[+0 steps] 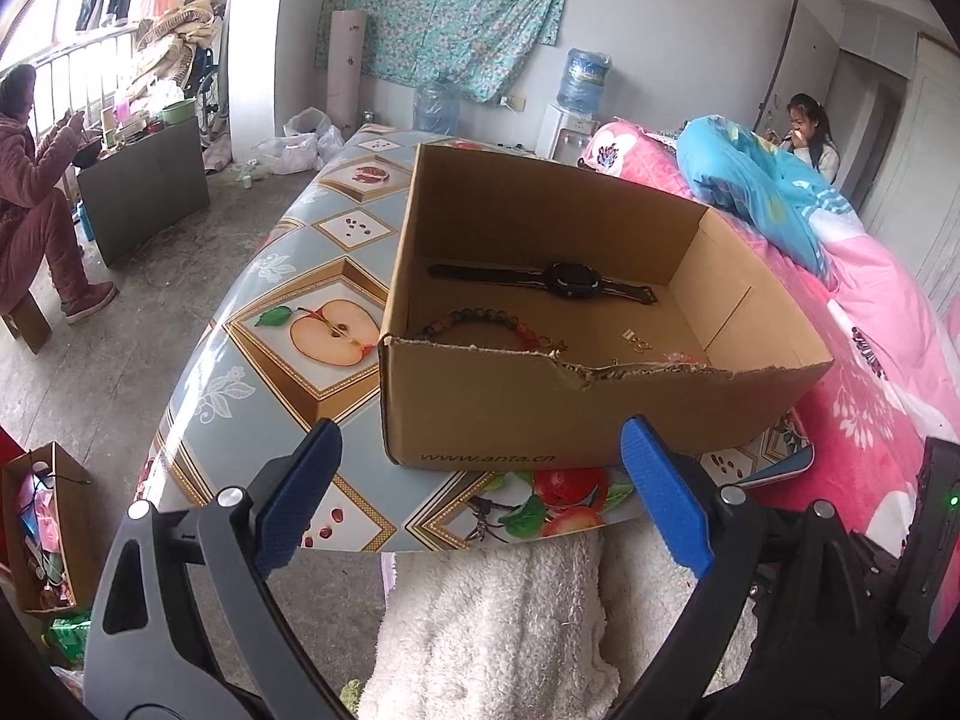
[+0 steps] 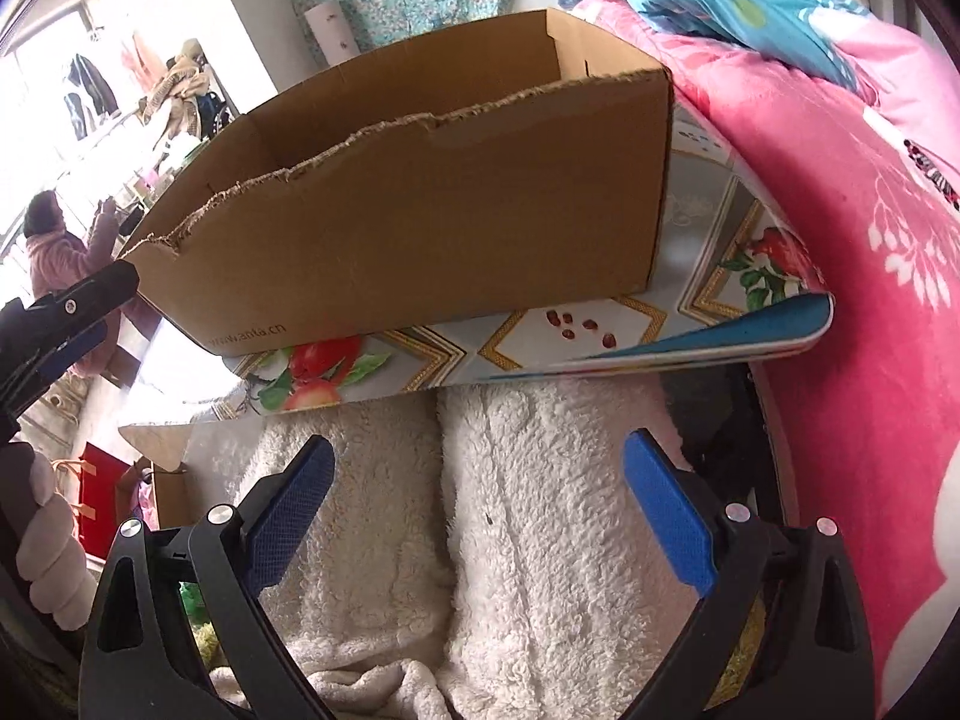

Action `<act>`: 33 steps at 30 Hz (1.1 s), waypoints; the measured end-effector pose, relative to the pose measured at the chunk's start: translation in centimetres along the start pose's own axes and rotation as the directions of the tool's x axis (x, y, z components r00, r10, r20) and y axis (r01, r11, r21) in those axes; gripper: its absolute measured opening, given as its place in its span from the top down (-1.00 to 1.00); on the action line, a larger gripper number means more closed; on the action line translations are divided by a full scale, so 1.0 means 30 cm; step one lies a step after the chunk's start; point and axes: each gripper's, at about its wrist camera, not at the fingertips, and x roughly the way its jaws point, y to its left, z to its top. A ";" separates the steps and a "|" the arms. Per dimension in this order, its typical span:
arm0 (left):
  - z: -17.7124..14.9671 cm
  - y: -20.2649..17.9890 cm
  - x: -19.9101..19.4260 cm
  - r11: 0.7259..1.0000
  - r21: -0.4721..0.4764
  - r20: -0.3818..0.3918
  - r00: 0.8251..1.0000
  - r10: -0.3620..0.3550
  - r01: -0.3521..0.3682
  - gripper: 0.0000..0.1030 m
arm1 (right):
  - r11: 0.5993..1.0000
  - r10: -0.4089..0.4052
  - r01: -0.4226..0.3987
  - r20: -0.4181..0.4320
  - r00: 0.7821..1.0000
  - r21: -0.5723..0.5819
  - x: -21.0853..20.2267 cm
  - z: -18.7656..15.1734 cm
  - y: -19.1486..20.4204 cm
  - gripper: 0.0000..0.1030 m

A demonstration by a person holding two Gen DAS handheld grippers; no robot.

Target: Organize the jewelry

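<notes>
Jewelry all sitting inside the cardboard box (image 1: pixel 600 402) at 12 o'clock of the left wrist view, on the fruit-print tabletop (image 1: pixel 312 354).

Nearest: left gripper (image 1: pixel 480 492) spread wide, empty, blue pads flanking the box's near wall from below, back over a fluffy white blanket (image 1: pixel 492 618) at 6 o'clock. Probably held back like that to keep the box floor in sight. Right gripper (image 2: pixel 477 510) likewise spread wide & empty, lower down, over the same blanket; from there only the torn front wall of the box shows at 12 o'clock, contents hidden.

Next out, past the torn rim: beaded bracelet (image 1: pixel 486 324) lying along the near-left of the box floor, partly cut off by the rim. Small gold pieces (image 1: pixel 636 341) towards 1 o'clock of it, apart from the beads; too small to tell what they are. Something pinkish right at the rim, unclear.

Farther in: black watch (image 1: pixel 570 280) laid flat & stretched out across the back of the floor, well apart from the bracelet. Items spread out w/o touching, so likely each meant to have its own spot.

Beyond: pink floral bedding (image 1: pixel 864 324) at 2-3 o'clock, pressed vs the table edge. Water jug (image 1: pixel 583 79) at 12-1 o'clock by the far wall. Seated person (image 1: pixel 30 198) at 9 o'clock, another person (image 1: pixel 807 132) at 1 o'clock, neither near the work.

Judgement: sorting looks well along or done; nothing visible outside the box to fetch.
</notes>
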 end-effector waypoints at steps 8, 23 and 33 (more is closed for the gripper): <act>0.027 -0.029 0.038 0.995 -0.031 -0.006 0.995 0.095 -0.095 -0.76 | 0.991 -0.036 0.037 0.009 0.999 -0.129 0.013 0.134 0.048 -0.83; 0.078 -0.069 0.094 0.989 -0.027 -0.091 0.986 0.141 -0.144 -0.77 | 0.989 0.015 -0.024 -0.058 0.998 -0.145 0.022 0.259 0.067 -0.83; 0.059 -0.077 0.117 0.991 -0.034 -0.148 0.981 0.124 -0.130 -0.77 | 0.990 0.008 -0.017 -0.061 0.998 -0.141 0.018 0.256 0.054 -0.83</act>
